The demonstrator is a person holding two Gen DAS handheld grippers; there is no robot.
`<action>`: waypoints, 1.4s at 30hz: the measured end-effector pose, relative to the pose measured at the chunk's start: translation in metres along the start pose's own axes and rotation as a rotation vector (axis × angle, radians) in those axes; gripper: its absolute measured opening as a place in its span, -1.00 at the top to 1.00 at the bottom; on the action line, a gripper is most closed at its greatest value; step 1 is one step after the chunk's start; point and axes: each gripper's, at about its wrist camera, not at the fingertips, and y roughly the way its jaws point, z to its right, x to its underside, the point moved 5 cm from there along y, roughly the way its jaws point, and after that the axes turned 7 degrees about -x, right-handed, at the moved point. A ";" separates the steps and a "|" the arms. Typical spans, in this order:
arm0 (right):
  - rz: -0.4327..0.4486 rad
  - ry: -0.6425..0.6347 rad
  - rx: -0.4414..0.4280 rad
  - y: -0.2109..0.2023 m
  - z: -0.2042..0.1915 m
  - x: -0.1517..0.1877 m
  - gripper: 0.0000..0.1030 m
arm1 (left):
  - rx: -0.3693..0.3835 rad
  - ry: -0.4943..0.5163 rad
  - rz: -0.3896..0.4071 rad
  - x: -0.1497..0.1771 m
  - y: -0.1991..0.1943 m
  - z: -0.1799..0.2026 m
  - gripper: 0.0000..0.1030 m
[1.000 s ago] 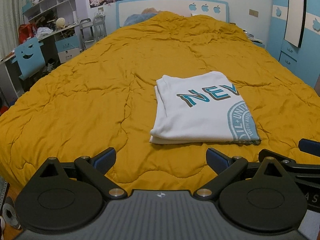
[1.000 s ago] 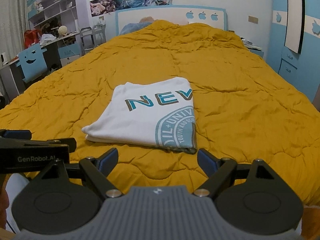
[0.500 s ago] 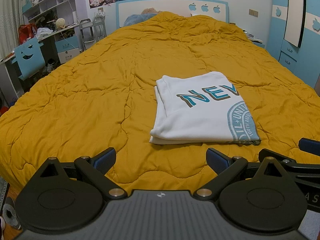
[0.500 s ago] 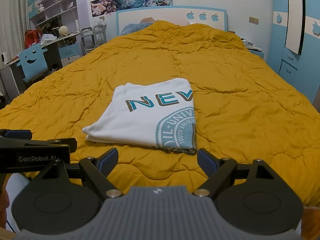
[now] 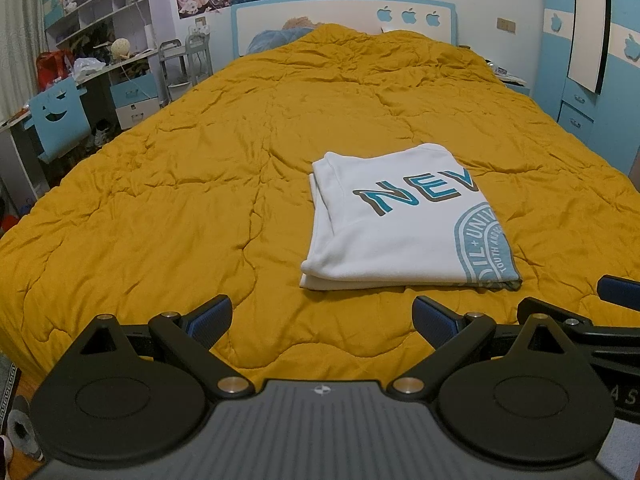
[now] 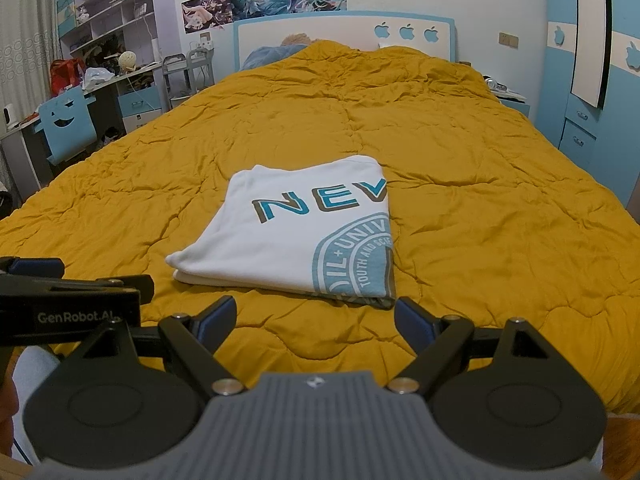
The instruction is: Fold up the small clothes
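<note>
Blue-padded fingers on my left hand-held gripper point(image 5: 322, 316) are standing wide apart and holding nothing, hovering over the near edge of the bed. My right hand-held gripper point(image 6: 316, 314) is doing the same, spread wide and gripping nothing. Just beyond both of them, one folded white T-shirt point(image 5: 396, 220) point(image 6: 296, 236) is lying flat on the mustard quilt point(image 5: 200, 184), clear of all four fingers, showing teal "NEV" lettering and part of one round seal print. Further out, one headboard point(image 6: 348, 36) is displaying three apple cut-outs.
</note>
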 end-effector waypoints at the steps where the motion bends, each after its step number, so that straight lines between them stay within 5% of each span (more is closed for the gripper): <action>1: 0.000 0.000 0.000 0.000 0.000 0.000 -0.59 | 0.000 0.000 0.001 0.000 0.000 0.000 -1.00; 42: -0.010 0.019 0.001 -0.001 0.005 -0.001 -0.59 | 0.017 0.021 0.012 -0.009 -0.002 -0.010 -1.00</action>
